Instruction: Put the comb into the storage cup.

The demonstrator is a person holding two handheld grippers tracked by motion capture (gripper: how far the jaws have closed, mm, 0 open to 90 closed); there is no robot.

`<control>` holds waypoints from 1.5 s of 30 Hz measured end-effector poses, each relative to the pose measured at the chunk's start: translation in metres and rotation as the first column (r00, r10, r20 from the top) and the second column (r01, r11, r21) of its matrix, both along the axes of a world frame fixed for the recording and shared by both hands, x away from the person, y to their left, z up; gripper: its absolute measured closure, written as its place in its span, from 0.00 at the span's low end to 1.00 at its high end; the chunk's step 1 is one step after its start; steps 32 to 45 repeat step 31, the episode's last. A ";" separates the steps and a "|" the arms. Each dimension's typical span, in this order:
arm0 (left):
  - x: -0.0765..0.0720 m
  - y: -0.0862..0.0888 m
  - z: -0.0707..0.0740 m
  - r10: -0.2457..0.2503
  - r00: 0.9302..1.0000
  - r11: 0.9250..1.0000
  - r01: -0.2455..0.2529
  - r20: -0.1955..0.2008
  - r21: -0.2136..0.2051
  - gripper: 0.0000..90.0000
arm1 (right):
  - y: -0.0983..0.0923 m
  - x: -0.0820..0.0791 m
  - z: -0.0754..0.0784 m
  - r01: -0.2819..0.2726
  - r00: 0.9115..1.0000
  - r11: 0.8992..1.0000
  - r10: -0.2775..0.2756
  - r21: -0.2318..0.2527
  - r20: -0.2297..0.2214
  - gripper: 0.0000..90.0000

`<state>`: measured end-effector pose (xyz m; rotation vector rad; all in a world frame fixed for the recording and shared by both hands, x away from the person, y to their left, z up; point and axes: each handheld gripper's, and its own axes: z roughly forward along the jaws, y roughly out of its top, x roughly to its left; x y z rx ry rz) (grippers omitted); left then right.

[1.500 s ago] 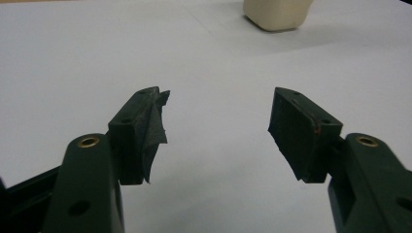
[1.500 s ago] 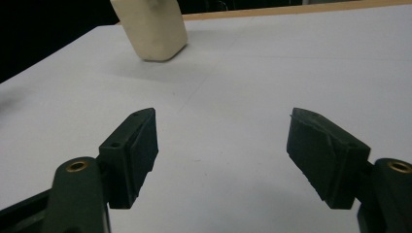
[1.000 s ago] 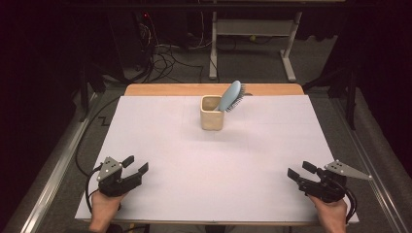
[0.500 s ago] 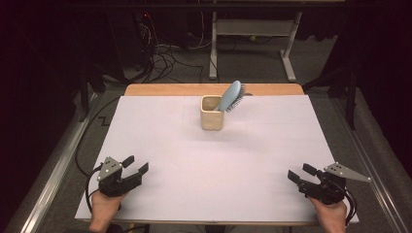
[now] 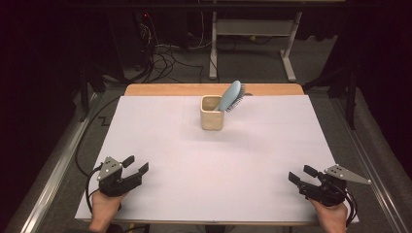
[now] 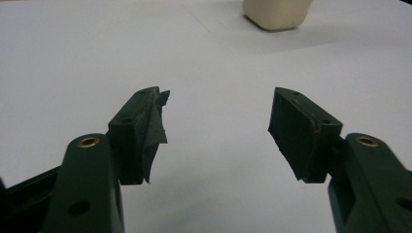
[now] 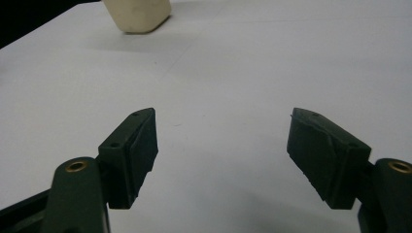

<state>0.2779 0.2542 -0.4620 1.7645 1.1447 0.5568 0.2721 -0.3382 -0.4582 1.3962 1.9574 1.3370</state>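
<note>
Toward the far edge of the white paper-covered surface (image 5: 170, 145) stands a small cream-coloured square cup (image 5: 212, 112), and a pale blue plastic hairbrush (image 5: 231, 96) sits in it, its head leaning up and out to the right with the dark bristles facing away from the cup. The cup stands upright, just short of the strip of bare wood at the far edge.

Down at the near edge, the person's two hands rest at opposite corners, well apart from the cup and from each other. The left hand-held gripper (image 5: 135, 165) lies low over the paper at the near left, its black jaws spread wide with nothing between them; in the left gripper view the bottom of the cream cup (image 6: 277, 13) shows far off beyond the open jaws, and a scrap of dark tape hangs loose from one pad. The right hand-held gripper (image 5: 302, 174) sits at the near right, jaws likewise wide and empty, aimed across the paper, with the cup (image 7: 138, 14) off to the upper left in its own view.
</note>
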 end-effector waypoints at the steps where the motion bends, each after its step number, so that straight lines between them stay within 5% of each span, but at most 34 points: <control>1: 0.000 0.000 0.000 0.000 1.000 1.000 0.000 0.000 0.000 0.41 | 0.000 0.000 0.000 0.000 1.000 1.000 0.000 -0.001 0.000 0.31; 45: 0.000 0.000 0.000 -0.004 1.000 1.000 0.004 -0.005 -0.001 0.41 | -0.002 -0.008 -0.004 0.004 1.000 1.000 -0.004 0.001 0.011 0.30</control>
